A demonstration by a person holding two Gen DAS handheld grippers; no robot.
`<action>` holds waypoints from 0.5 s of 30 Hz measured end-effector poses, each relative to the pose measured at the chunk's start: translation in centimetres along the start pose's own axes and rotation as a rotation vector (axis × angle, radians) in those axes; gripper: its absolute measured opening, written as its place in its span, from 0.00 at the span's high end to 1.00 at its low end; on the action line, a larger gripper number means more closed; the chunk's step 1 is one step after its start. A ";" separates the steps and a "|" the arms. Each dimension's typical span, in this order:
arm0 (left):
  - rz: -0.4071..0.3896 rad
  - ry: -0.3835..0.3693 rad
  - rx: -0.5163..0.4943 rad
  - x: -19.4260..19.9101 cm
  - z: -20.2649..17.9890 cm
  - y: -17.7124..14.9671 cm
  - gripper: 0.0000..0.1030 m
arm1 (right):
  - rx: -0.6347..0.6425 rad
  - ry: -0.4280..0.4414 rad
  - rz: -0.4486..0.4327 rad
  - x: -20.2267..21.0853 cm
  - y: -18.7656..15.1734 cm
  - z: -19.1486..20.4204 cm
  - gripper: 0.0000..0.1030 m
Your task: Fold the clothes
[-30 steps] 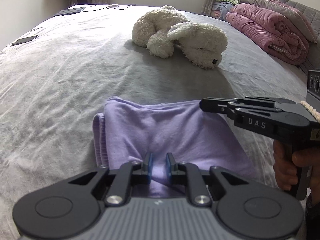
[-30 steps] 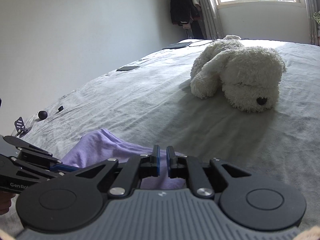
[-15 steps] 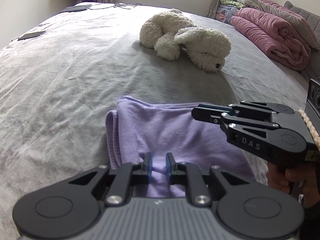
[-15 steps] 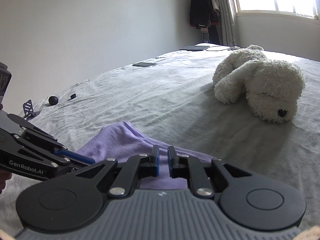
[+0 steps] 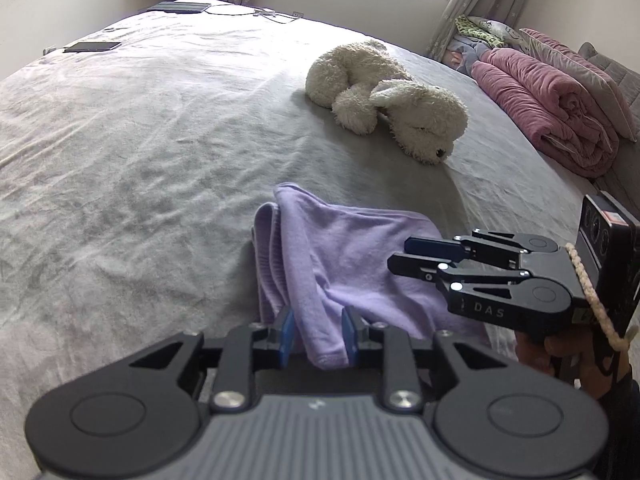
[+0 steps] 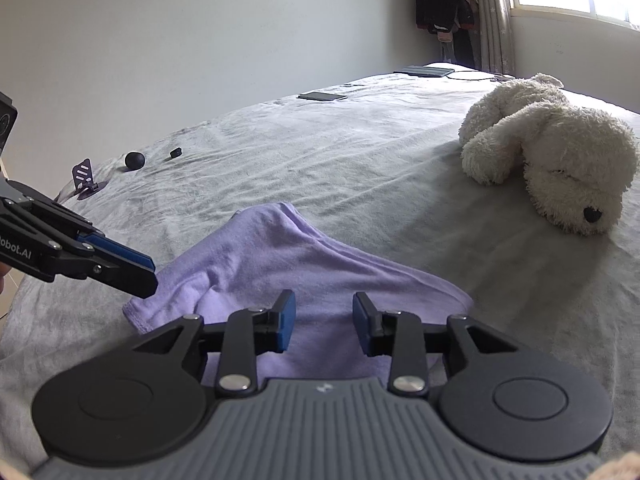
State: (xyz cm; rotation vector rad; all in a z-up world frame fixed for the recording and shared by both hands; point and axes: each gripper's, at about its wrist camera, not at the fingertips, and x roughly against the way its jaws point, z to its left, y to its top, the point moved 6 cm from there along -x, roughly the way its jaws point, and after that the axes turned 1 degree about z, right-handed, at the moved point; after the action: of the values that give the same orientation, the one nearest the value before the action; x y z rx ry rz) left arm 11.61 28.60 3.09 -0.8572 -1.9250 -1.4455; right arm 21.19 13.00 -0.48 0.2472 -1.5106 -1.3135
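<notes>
Nearest the left wrist camera, at 6 o'clock, the left gripper [image 5: 316,336] has its two blue pads spreading apart, a drooping fold of the purple garment [image 5: 344,264] between them; whether the pads still touch the cloth is hard to make out. At 4 o'clock the right gripper [image 5: 416,258] is also opening over the garment's right side, and the hand [image 5: 560,356] holding it is cut off by the frame edge. From the right wrist camera its jaws [image 6: 324,326] stand apart above flat cloth, nothing pinched. One soft, thin knit garment lies folded on the wrinkled grey bed [image 5: 140,152]. Farther off, at 1 o'clock, lies one fluffy white plush dog [image 5: 384,100]. At 2 o'clock sits one rolled pink quilt [image 5: 552,104], partly cut off. Near the bed's far edge lie two flat dark items, too small to identify.
</notes>
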 end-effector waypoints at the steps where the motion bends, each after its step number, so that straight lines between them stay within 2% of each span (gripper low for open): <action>1: 0.012 -0.001 0.015 -0.1 0.2 -0.3 0.74 | -0.001 -0.002 0.004 -0.1 -0.1 -0.1 0.65; 5: 0.034 -0.016 0.085 -0.6 0.9 -1.1 0.65 | 0.006 -0.001 0.007 -0.2 -0.4 -0.1 0.64; 11: 0.038 -0.080 0.151 -1.4 0.6 -1.8 0.66 | 0.027 -0.002 0.002 -0.4 -0.8 -0.3 0.64; 15: 0.037 -0.067 0.148 -2.2 0.6 -2.0 0.69 | 0.011 0.016 -0.024 -0.4 -1.2 -0.6 0.62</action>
State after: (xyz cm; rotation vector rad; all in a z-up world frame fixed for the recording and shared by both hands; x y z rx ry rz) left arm 11.38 28.46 0.03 -0.8775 -2.0256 -1.2500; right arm 21.29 12.49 -1.77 0.2828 -1.5057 -1.3194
